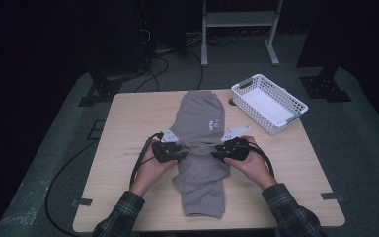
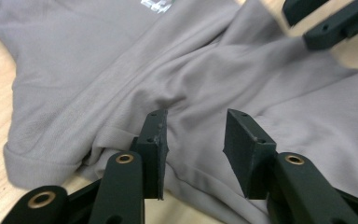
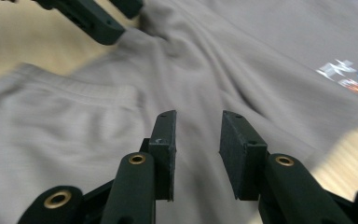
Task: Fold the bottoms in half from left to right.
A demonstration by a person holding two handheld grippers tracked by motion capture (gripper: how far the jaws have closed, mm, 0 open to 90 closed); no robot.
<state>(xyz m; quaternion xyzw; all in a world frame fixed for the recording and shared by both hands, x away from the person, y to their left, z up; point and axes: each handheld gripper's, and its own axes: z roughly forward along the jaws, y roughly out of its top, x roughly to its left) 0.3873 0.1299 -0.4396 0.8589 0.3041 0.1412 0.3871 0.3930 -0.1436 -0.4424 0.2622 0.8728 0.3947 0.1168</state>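
- Plaid flannel sleeves come in at the near edge; each hand holds a black hard-plastic gripper over the garment's middle.
- Left gripper: flat, blocky fingers apart, cloth below the gap, nothing pinched.
- Right gripper: fingers likewise apart, hovering over cloth, no grip.
- Grey shorts: soft jersey knit, ribbed hem, laid lengthwise at the bench's centre, bunched into creases between the two grippers; small coloured print logo on the far half.
- Bench: light wood-grain top, rounded corners.
- White plastic basket: rectangular, lattice walls, far right on the bench, well apart from the shorts.
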